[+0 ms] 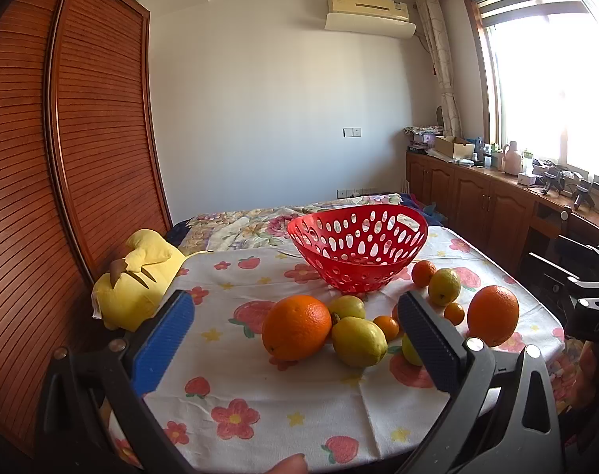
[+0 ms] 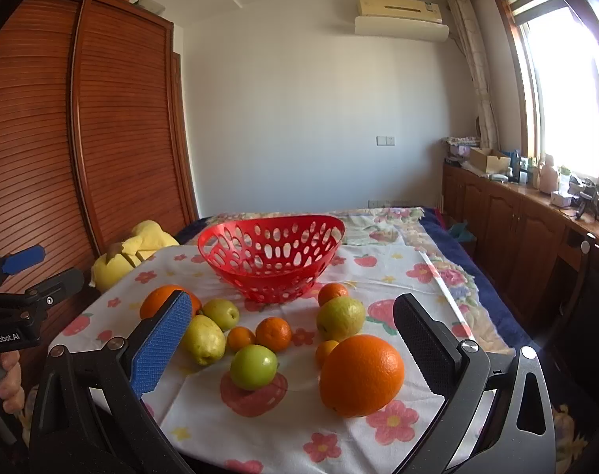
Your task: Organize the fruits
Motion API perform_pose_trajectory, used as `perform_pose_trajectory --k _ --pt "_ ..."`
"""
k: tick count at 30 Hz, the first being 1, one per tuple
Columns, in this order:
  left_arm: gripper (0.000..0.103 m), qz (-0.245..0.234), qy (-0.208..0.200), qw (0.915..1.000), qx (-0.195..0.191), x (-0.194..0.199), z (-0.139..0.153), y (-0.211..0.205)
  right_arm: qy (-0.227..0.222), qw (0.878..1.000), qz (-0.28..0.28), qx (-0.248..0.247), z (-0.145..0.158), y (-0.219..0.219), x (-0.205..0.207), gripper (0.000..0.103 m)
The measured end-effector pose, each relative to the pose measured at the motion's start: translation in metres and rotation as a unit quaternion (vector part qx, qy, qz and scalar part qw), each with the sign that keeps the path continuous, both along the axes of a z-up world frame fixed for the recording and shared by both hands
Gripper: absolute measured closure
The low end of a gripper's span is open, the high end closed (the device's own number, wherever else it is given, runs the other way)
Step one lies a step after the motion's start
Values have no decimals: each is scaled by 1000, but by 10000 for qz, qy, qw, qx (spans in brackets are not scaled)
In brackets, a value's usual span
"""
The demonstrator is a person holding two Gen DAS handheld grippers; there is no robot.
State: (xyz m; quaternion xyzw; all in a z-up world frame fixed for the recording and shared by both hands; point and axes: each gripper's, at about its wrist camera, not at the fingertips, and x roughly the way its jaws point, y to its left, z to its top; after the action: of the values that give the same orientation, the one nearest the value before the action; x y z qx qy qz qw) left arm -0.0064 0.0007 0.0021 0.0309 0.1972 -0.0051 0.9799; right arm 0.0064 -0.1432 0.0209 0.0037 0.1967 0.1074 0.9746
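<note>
Sunlit bedroom: on the flowered table (image 1: 260, 403) all fruit lies loose before the empty red basket (image 1: 358, 247). Both my jaws are spread, holding nothing; nothing is sorted yet.

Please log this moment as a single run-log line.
left gripper: open, empty | right gripper: open, empty | red basket: empty | fruits: all on tablecloth

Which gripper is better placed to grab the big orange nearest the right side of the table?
Right. The right gripper is open with that big orange lying between its fingers, close in. From the left gripper, the same orange sits outside its right finger.
</note>
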Motion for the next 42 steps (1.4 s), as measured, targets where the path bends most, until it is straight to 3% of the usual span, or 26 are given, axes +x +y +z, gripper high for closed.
perform_pose_trajectory --k 32,42 --pt "0 -52 -26 10000 20 -3 6 -3 -22 10000 0 1 0 0 -1 0" --pt "0 -120 157 9998 -10 7 -10 -2 36 10000 7 -13 0 -3 2 0"
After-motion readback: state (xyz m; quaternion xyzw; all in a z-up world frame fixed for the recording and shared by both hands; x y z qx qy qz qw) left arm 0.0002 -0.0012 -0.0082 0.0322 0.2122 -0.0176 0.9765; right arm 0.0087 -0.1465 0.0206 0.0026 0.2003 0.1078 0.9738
